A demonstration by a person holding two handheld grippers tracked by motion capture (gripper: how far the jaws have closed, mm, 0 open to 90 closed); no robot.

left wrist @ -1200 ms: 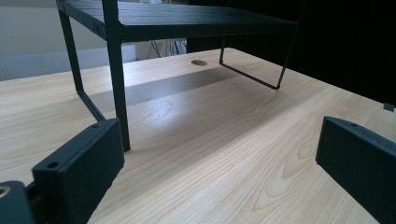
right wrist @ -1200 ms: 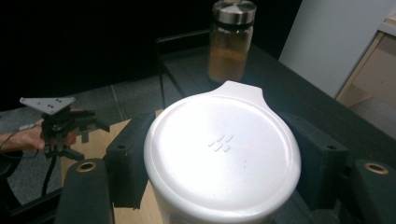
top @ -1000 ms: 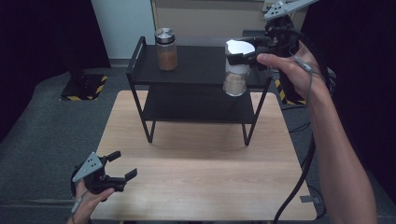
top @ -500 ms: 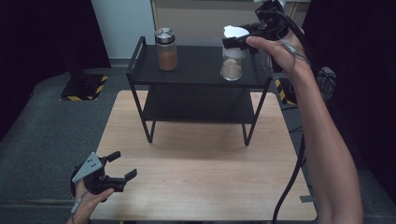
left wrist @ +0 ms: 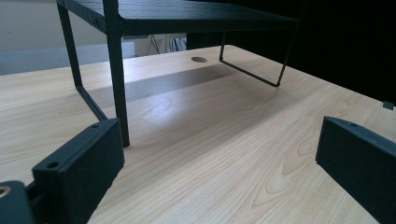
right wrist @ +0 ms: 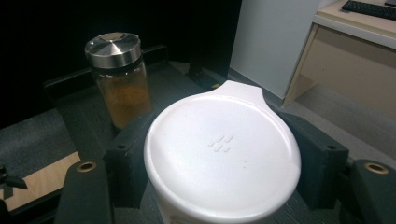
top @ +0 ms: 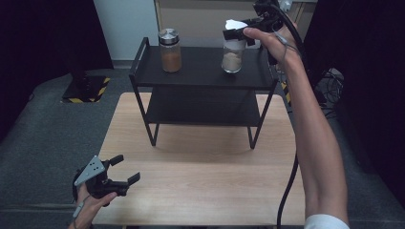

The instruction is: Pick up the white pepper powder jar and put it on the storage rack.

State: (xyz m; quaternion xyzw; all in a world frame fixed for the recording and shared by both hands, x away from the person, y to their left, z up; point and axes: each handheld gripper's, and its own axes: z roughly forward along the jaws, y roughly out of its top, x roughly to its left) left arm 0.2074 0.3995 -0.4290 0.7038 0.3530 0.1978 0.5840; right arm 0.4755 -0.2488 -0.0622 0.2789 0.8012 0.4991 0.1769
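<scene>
The right gripper point(top: 237, 32) is seen in the high view at the far right end of the black two-tier metal shelf rack point(top: 200, 83), clenched on the white-lidded clear glass jar of pale brown powder point(top: 232, 50). The jar is gripped just under its white plastic lid point(right wrist: 223, 151), one black jaw on each side, as the right gripper view shows. The jar's base appears level with the rack's top shelf; whether it rests on the shelf or hangs just above it cannot be told.

Well to the left of the right gripper in the high view, on the same top shelf, a second clear glass jar with a brushed steel lid and orange-brown powder point(top: 170, 50) is stood upright. In the right gripper view it is seen beyond the held jar, up and to the left point(right wrist: 119, 77), apart from it.

The left gripper point(top: 122, 171) is held low over the near left corner of the light wooden counter point(top: 205, 186), its jaws spread wide with nothing between them. Ahead of it in the left gripper view, a black leg of the rack point(left wrist: 116, 79) and bare counter point(left wrist: 224, 140) are seen.
</scene>
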